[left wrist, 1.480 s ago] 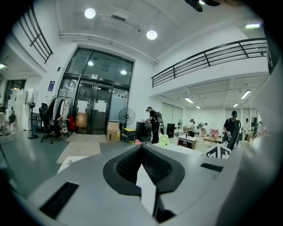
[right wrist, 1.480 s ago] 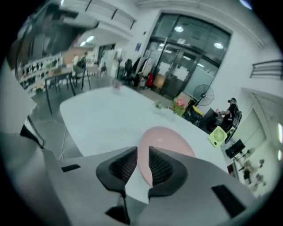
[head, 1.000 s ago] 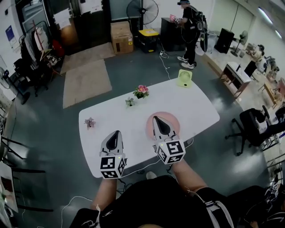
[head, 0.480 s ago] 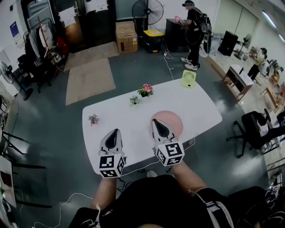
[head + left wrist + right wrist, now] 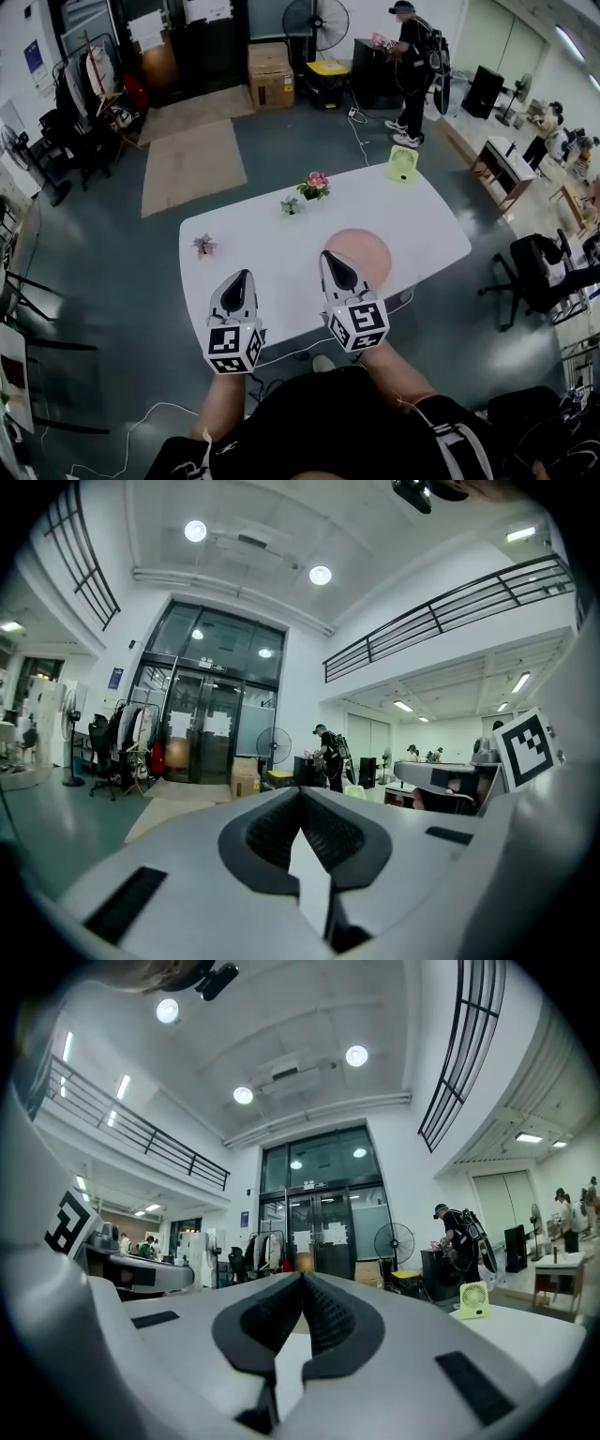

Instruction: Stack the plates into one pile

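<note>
— Anything left to stack?
— You have one pink pile (image 5: 364, 250) on the desk (image 5: 246, 242), by your right hand-held gripper (image 5: 329, 254); likely done. It and your left hand-held gripper (image 5: 239, 276) are pressed together, empty.

**Surfaces and finishes**

The worktop (image 5: 272, 246) is seen as smooth, matt white; the pink plate (image 5: 371, 246) on it is shown smooth, with little sheen; the left tool (image 5: 241, 279) and right tool (image 5: 331, 261) are shelled in matt pale-grey plastic; their pads (image 5: 326, 836) are ribbed, dark and rubber-like; the floor (image 5: 112, 281) is finished smooth and grey, with dull reflections; a brown cardboard box (image 5: 270, 75) and flat, matt tan mats (image 5: 192, 164) are seen beyond.
</note>
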